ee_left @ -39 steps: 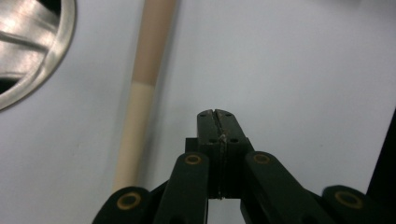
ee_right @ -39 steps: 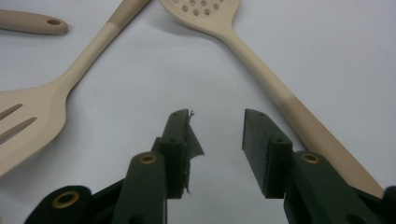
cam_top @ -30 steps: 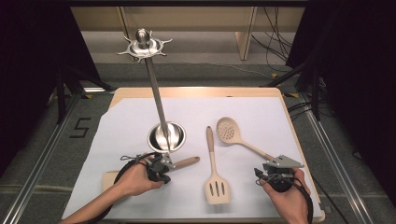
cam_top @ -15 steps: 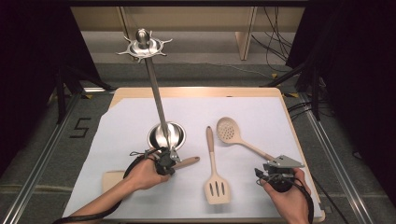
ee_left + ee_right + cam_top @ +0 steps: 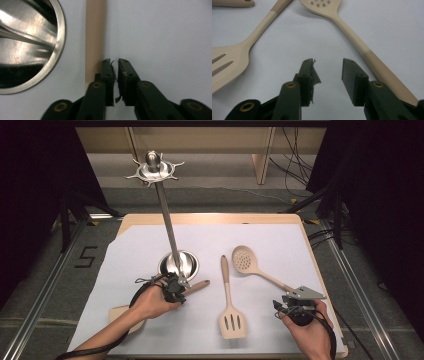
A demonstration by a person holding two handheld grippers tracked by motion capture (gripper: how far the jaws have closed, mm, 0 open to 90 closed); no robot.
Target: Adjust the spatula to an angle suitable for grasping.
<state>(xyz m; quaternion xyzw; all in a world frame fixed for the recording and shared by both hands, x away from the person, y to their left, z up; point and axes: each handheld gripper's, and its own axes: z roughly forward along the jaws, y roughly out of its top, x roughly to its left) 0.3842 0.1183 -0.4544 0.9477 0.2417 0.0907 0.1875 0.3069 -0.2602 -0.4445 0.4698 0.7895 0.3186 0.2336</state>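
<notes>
High view: white sheet (image 5: 150,330) covers wooden table (image 5: 210,218); grey floor (image 5: 45,270).

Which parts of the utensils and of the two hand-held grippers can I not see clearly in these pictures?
- Third utensil: high view, the left hand hides its middle.
- Left hand-held gripper: its own view, no sign of what the narrow gap holds.
- Slotted spatula: right gripper view, blade cut by the edge.

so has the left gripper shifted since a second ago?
Yes. The left gripper has crept right and up along the pale wooden utensil handle, closer to the shiny steel stand base. Its jaws have just been opening, nothing between them.
</notes>
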